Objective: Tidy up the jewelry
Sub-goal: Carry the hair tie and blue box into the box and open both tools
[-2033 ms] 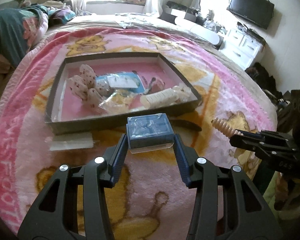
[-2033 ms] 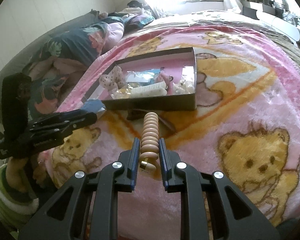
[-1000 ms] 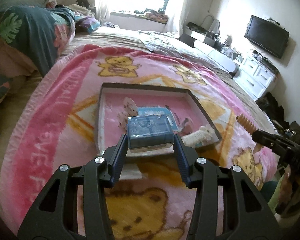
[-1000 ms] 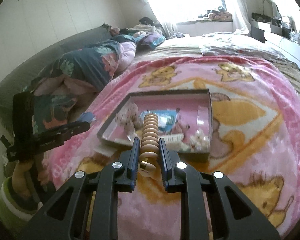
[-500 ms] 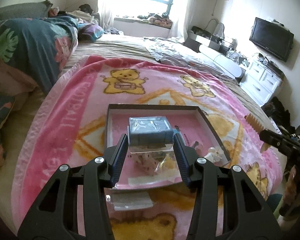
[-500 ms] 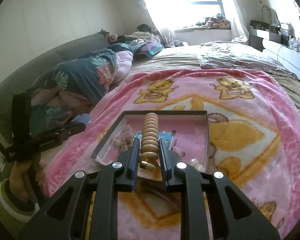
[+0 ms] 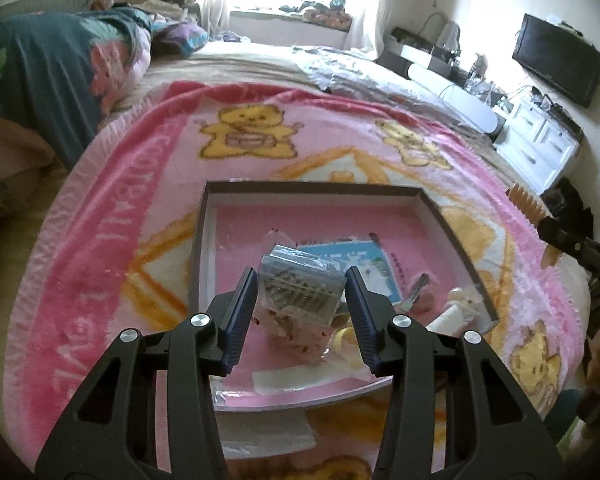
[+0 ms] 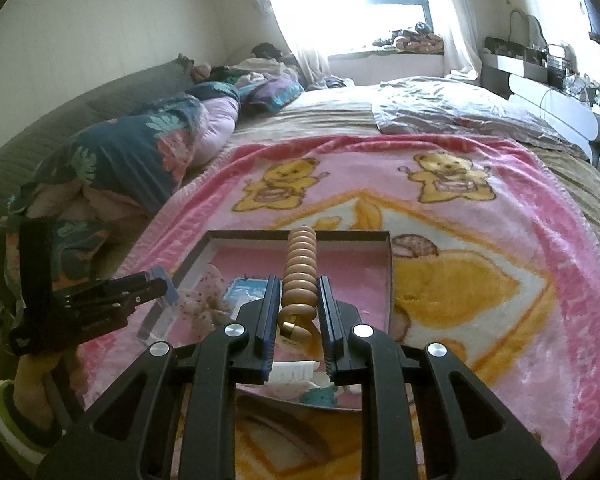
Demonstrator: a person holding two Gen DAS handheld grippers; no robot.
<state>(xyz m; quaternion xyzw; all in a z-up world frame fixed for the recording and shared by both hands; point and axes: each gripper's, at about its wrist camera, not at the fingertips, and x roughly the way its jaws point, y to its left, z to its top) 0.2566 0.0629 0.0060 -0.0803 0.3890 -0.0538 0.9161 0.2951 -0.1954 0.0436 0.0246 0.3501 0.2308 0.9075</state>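
Note:
A dark shallow box [image 7: 456, 232] with a pink floor lies on the bed and holds several packets and trinkets. My left gripper [image 7: 300, 292] is shut on a small clear plastic case [image 7: 300, 290], tilted, above the box's middle. It also shows in the right wrist view [image 8: 156, 284] at the left, with the case [image 8: 162, 304]. My right gripper [image 8: 298, 304] is shut on a tan beaded bracelet [image 8: 300, 268], held above the box [image 8: 389, 268]. The bracelet also shows in the left wrist view [image 7: 526, 204] at the right.
A pink bear-print blanket [image 7: 260, 136] covers the bed. A flat white packet [image 7: 260, 428] lies on it in front of the box. Dark floral bedding [image 7: 40, 68] is piled at the left. White drawers [image 7: 540, 140] and a TV [image 7: 556, 56] stand at the right.
Both grippers have moved forward over the box with their loads. The clear case in the left gripper has tilted, so its inside now faces the camera.

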